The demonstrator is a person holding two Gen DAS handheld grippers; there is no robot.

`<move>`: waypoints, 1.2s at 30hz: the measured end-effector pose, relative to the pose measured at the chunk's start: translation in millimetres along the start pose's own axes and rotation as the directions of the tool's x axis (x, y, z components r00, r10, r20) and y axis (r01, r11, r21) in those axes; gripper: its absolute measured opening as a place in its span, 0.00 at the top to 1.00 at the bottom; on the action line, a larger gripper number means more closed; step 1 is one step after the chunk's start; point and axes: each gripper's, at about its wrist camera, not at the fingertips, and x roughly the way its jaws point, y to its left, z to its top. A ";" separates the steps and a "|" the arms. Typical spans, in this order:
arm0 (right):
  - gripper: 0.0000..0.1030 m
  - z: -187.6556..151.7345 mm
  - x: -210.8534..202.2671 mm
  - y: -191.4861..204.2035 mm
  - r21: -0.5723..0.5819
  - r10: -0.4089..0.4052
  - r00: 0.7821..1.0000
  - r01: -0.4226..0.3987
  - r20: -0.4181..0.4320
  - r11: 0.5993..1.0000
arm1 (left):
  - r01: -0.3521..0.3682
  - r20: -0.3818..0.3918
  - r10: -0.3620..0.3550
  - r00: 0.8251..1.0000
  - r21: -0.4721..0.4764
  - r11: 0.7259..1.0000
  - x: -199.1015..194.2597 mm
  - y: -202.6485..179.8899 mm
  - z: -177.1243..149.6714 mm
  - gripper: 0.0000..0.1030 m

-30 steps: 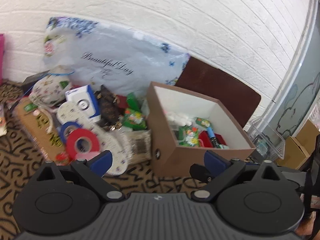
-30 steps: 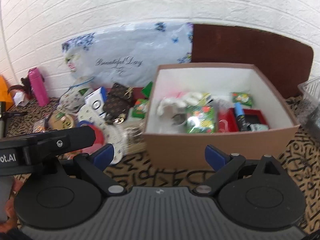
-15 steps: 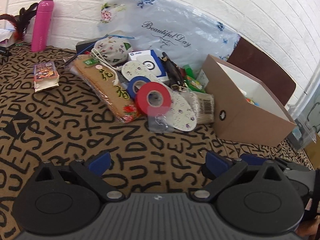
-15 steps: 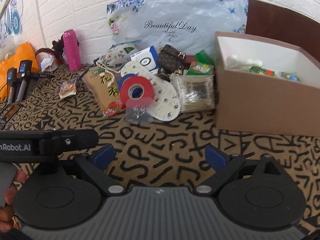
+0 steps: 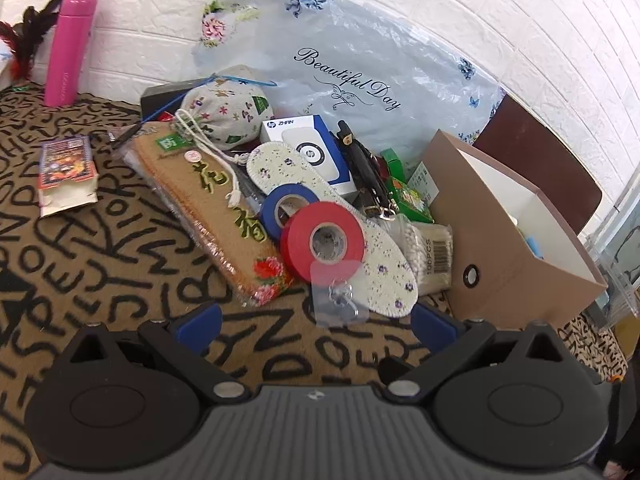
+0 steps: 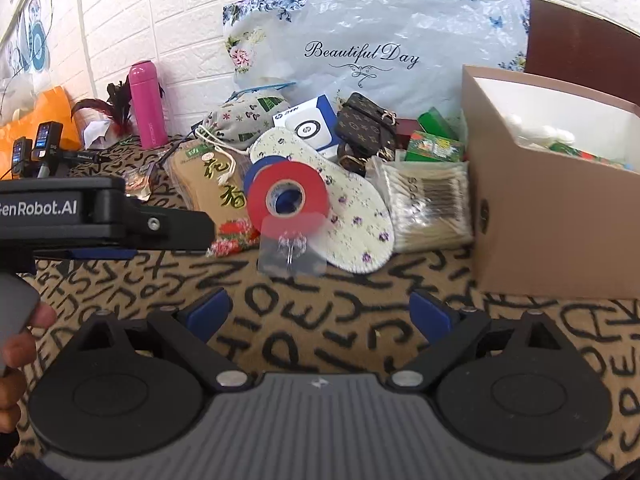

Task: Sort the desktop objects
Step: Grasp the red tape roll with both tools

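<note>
Both my grippers hover low over the letter-patterned cloth (image 5: 100,248), short of the heap of things to be sorted. The left gripper (image 5: 316,322) has its jaws spread wide with nothing between them; so does the right gripper (image 6: 320,312).

Nearest me lies a flat clear plastic hook (image 5: 338,298) (image 6: 290,252), glossy, its metal part hard to read. Just behind it a red tape roll (image 5: 323,240) (image 6: 287,196) leans on a blue tape roll (image 5: 289,206), which the right view almost hides. Both sit on a pale stitched insole (image 5: 384,268) (image 6: 352,208) with small purple flowers. To the left is a woven tan mat (image 5: 208,200) in shiny wrap; behind it, a floral drawstring pouch (image 5: 228,112).

A crinkled bag of cotton swabs (image 6: 428,204) touches the brown cardboard box (image 5: 508,264) (image 6: 552,232), whose contents I can barely see. A smooth pink bottle (image 5: 70,46) stands by the white brick wall (image 5: 500,20).
</note>
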 end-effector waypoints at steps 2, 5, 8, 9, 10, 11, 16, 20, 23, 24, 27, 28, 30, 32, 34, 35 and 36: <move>0.11 4.2 7.8 0.5 -0.013 -0.010 1.000 0.010 0.015 1.000 | -0.003 0.003 0.003 1.000 0.004 1.000 8.0 0.4 5.5 0.01; 0.18 11.4 19.4 -0.5 -0.026 -0.015 0.999 0.016 0.036 1.000 | -0.021 0.009 0.021 1.000 0.009 1.000 20.3 1.5 15.0 0.08; 0.21 20.4 32.2 -3.1 -0.019 -0.013 0.999 0.014 0.048 1.000 | -0.023 0.000 0.023 1.000 0.019 1.000 33.9 3.5 24.2 0.11; 0.22 23.3 36.7 -3.5 -0.019 -0.011 0.999 0.012 0.050 1.000 | -0.025 -0.004 0.025 1.000 0.022 0.999 38.6 4.2 26.8 0.12; 0.24 26.4 41.2 -4.0 -0.019 -0.009 0.999 0.010 0.051 1.000 | -0.025 -0.008 0.026 1.000 0.025 0.999 43.3 4.9 29.0 0.15; 0.25 29.3 45.6 -4.2 -0.019 -0.007 0.999 0.008 0.053 1.000 | -0.026 -0.011 0.027 1.000 0.028 0.999 48.1 5.7 31.0 0.19; 0.34 39.0 66.1 -4.1 -0.035 -0.006 0.998 0.008 0.059 0.999 | -0.023 -0.032 0.024 0.999 0.035 0.999 68.3 10.7 40.1 0.40; 0.45 42.5 78.6 -7.1 -0.025 0.007 0.998 -0.006 0.059 1.000 | -0.014 -0.055 0.017 0.998 0.049 0.999 79.6 12.1 43.7 0.62; 0.51 45.5 83.0 -7.0 -0.027 0.014 0.997 -0.012 0.073 1.000 | -0.010 -0.064 0.014 0.998 0.056 0.998 84.1 11.8 45.1 0.67; 0.56 46.5 84.9 -7.0 -0.027 0.015 0.997 -0.013 0.075 1.000 | -0.012 -0.064 0.016 0.998 0.064 0.998 84.2 10.6 45.3 0.67; 0.65 49.3 91.2 -7.7 -0.019 0.027 0.997 -0.026 0.069 0.999 | -0.011 -0.056 0.016 0.998 0.088 0.996 83.6 7.1 45.4 0.69; 0.67 50.0 93.1 -6.9 -0.022 0.032 0.997 -0.030 0.066 0.999 | -0.013 -0.054 0.018 0.998 0.092 0.996 83.8 6.2 45.7 0.70; 0.70 49.6 94.5 -4.8 -0.031 0.036 0.997 -0.034 0.065 0.999 | -0.005 -0.057 0.010 0.998 0.098 0.995 85.5 5.1 45.7 0.69; 0.73 49.0 96.4 -3.0 -0.037 0.036 0.997 -0.034 0.063 0.999 | -0.016 -0.055 0.022 0.998 0.107 0.994 85.9 3.0 45.4 0.70; 0.75 48.6 95.9 -1.2 -0.040 0.037 0.997 -0.035 0.064 0.999 | -0.020 -0.056 0.026 0.998 0.104 0.994 83.8 2.4 45.8 0.71; 0.76 48.7 94.7 0.2 -0.046 0.031 0.997 -0.028 0.067 0.999 | -0.020 -0.057 0.026 0.998 0.097 0.995 82.0 2.5 46.2 0.72; 0.77 48.9 92.7 1.7 -0.054 0.027 0.997 -0.023 0.072 0.998 | -0.021 -0.056 0.026 0.998 0.095 0.995 79.6 2.1 46.5 0.72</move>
